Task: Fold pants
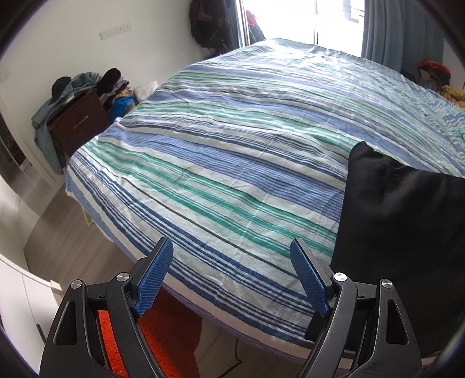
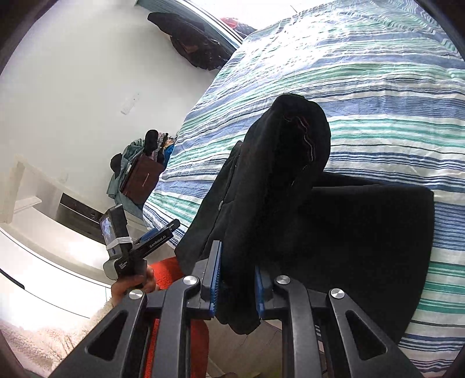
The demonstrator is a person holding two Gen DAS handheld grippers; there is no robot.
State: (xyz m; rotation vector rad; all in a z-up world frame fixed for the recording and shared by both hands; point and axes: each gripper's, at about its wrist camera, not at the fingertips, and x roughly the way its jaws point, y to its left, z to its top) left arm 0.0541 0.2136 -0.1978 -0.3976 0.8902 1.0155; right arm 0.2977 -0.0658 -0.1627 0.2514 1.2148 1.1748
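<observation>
Your right gripper (image 2: 237, 279) has its blue pads (image 2: 215, 286) clamped on a fold of the black pants (image 2: 290, 189). The cloth bunches between the jaws and a loose end hangs below them toward 6 o'clock. From the grip the pants rise toward 12 o'clock, where a lifted hump shows a thin striped edge inside. The rest spreads flat on the bed (image 2: 377, 87) toward 3 o'clock, near the bed's near edge.

Your left gripper (image 1: 232, 261) stands wide, nothing between its pads (image 1: 154, 279). In the left wrist view the pants (image 1: 401, 218) sit at 3 o'clock of that gripper, just beside its right finger, not touching the pads. Under the open jaws is the striped sheet (image 1: 218, 174) and the bed's corner; orange rug (image 1: 162, 334) at 6 o'clock below.

In the right wrist view you see the left gripper (image 2: 158, 232) at 9 o'clock, held by your left hand (image 2: 136, 283), clear of the pants.

Writing: "GenRobot.AI" is readable on that left gripper's finger. A small white label on its body is too small to read. The small screen (image 2: 106, 229) strapped on it is lit; content unreadable.

Background: brown nightstand (image 1: 78, 125) with clothes (image 1: 84, 81) piled on it at 10 o'clock, dark bag (image 1: 209, 23) hanging on the wall at 12 o'clock.
</observation>
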